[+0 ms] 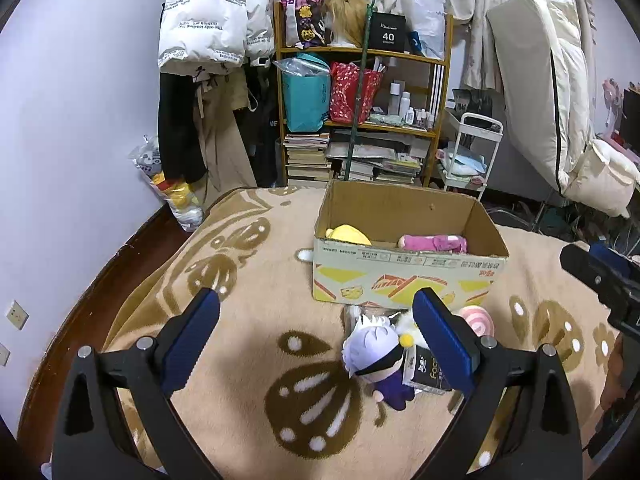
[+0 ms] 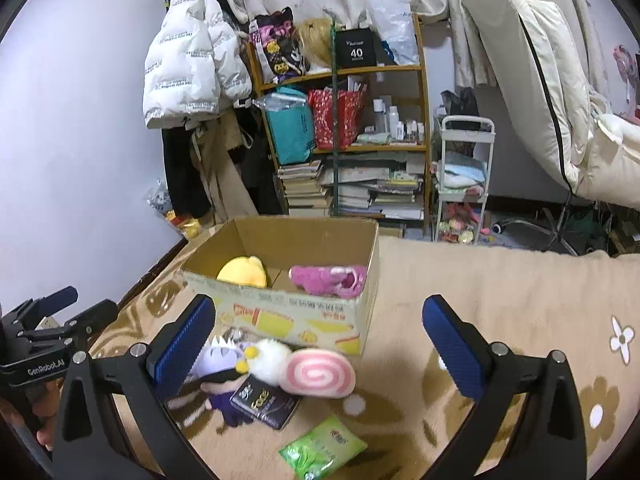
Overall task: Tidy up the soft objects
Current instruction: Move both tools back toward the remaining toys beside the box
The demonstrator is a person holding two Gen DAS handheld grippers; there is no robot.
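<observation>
Both my tongs are spread wide and empty: the left gripper [image 1: 316, 344] hangs over the blanket short of the toys, the right gripper [image 2: 320, 344] just above them. The things left to sort lie in a huddle touching the front wall of the cardboard box [image 2: 362, 320]: a white-haired plush doll [image 1: 374, 350] in a purple outfit, a fluffy white plush [image 2: 268, 356] with yellow bits, a pink swirl-roll cushion [image 2: 318, 372], a dark tissue pack [image 2: 266, 402] and, a little apart, a green packet [image 2: 322, 450]. Inside the box already sit a yellow plush [image 2: 244, 272] and a pink plush [image 2: 328, 280].

I judge all of these light and squashy, nothing breakable. The doll I would pinch across its big round head or its body, where the stuffing gives and the pads bite. The swirl cushion is fatter, so I would take it across its thickness. The packets look slick, probably film-wrapped, and may slide.

The tan blanket [image 1: 248, 360] with brown flower shapes is deep-piled and soft, so fingertips can press down into it. Behind stand a crowded wooden shelf [image 1: 436, 92], hanging coats and a folded mattress.
</observation>
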